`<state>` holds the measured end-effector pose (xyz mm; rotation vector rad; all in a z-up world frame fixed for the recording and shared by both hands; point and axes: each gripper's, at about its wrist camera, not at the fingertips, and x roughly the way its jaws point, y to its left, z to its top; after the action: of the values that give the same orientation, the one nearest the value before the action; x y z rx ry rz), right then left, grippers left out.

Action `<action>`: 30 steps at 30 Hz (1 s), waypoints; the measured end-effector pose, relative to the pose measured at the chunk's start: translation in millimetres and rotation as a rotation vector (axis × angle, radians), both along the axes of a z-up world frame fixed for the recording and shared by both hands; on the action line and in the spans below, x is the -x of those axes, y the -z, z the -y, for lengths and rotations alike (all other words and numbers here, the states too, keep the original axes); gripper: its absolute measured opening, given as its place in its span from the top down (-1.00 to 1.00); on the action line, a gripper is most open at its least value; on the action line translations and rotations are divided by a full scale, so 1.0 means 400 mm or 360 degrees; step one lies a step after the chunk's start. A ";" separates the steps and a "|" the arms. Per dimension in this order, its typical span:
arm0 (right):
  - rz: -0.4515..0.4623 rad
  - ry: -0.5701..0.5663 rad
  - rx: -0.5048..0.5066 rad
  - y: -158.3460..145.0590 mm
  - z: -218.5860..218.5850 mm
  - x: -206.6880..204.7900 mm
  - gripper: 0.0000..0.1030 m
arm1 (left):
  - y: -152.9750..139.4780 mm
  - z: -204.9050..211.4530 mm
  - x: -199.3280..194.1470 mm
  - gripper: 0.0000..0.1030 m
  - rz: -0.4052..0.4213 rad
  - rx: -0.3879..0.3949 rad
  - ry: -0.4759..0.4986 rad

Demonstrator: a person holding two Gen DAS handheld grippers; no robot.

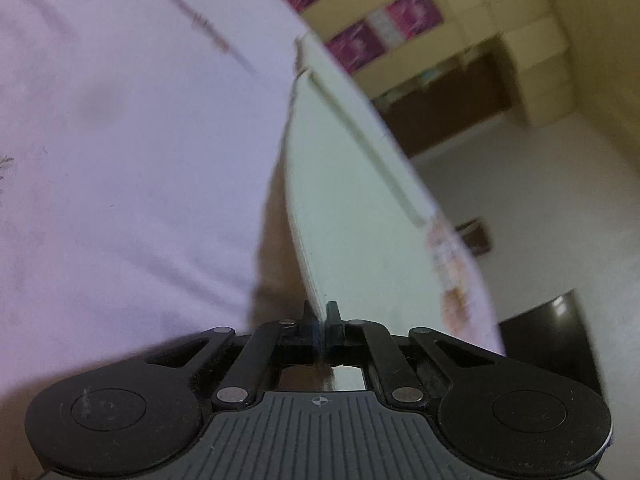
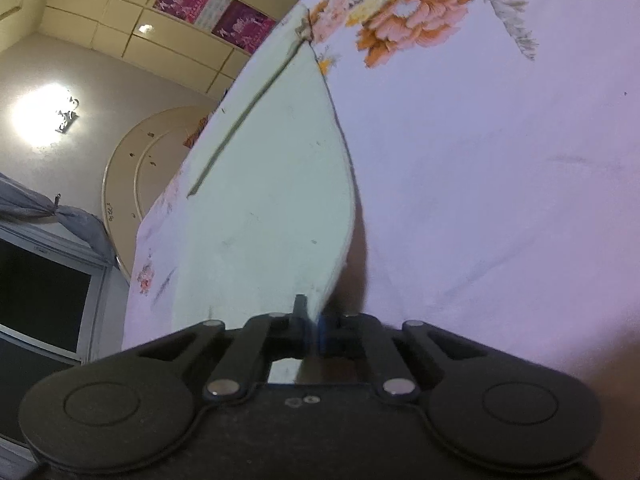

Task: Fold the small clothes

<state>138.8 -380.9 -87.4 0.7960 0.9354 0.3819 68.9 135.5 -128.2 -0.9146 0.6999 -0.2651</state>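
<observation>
A pale mint-green garment (image 1: 340,200) with a dark seam line lies flat on a lilac bedsheet (image 1: 120,120), close to the bed's edge. My left gripper (image 1: 320,316) is shut on the garment's near edge, and the cloth shows as a thin line between the pads. In the right wrist view the same garment (image 2: 272,200) stretches away over the floral bedsheet (image 2: 480,160). My right gripper (image 2: 314,316) is shut on its near edge too. Both grips sit low, right at the sheet.
The bed's edge runs just beyond the garment. Past it are pale floor (image 1: 520,184), a dark glossy object (image 1: 560,332), and cream cabinets with magenta panels (image 1: 412,12). A dark window (image 2: 40,292) and a bright lamp (image 2: 52,116) show in the right wrist view.
</observation>
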 end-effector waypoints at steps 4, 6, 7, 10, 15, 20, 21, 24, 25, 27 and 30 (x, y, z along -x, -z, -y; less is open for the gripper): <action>0.0122 0.0017 0.0007 -0.054 0.000 0.005 0.90 | -0.030 -0.007 -0.006 0.95 0.0077 0.0137 -0.0077; 0.0171 0.0005 0.0011 -0.085 -0.008 -0.004 0.90 | -0.054 -0.014 -0.022 0.95 0.0122 0.0180 -0.0098; 0.0189 0.0012 0.0009 -0.094 -0.012 -0.015 0.90 | -0.064 -0.019 -0.033 0.95 0.0143 0.0201 -0.0114; 0.0266 0.0055 -0.0001 -0.136 -0.020 -0.059 0.90 | -0.099 -0.037 -0.078 0.95 0.0202 0.0260 -0.0161; 0.0363 0.0101 -0.0005 -0.205 -0.038 -0.163 0.90 | -0.174 -0.029 -0.194 0.95 0.0219 0.0166 -0.0113; 0.0423 0.0052 0.0051 -0.262 -0.070 -0.278 0.90 | -0.235 -0.026 -0.300 0.95 0.0277 0.0125 -0.0104; 0.0429 0.0048 0.0056 -0.268 -0.074 -0.297 0.90 | -0.244 -0.032 -0.324 0.95 0.0284 0.0118 -0.0120; 0.0435 0.0055 0.0043 -0.287 -0.075 -0.380 0.90 | -0.255 -0.049 -0.396 0.95 0.0279 0.0126 -0.0172; 0.0435 0.0058 0.0033 -0.290 -0.077 -0.405 0.90 | -0.255 -0.052 -0.424 0.95 0.0271 0.0124 -0.0189; 0.0426 0.0068 0.0024 -0.288 -0.076 -0.464 0.90 | -0.252 -0.060 -0.485 0.95 0.0250 0.0113 -0.0213; 0.0401 0.0072 0.0021 -0.268 -0.074 -0.550 0.90 | -0.230 -0.060 -0.571 0.95 0.0219 0.0097 -0.0238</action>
<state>359.0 -351.3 19.9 0.7364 0.6833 0.4255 297.4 159.7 -36.2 -0.9919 0.4962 -0.2153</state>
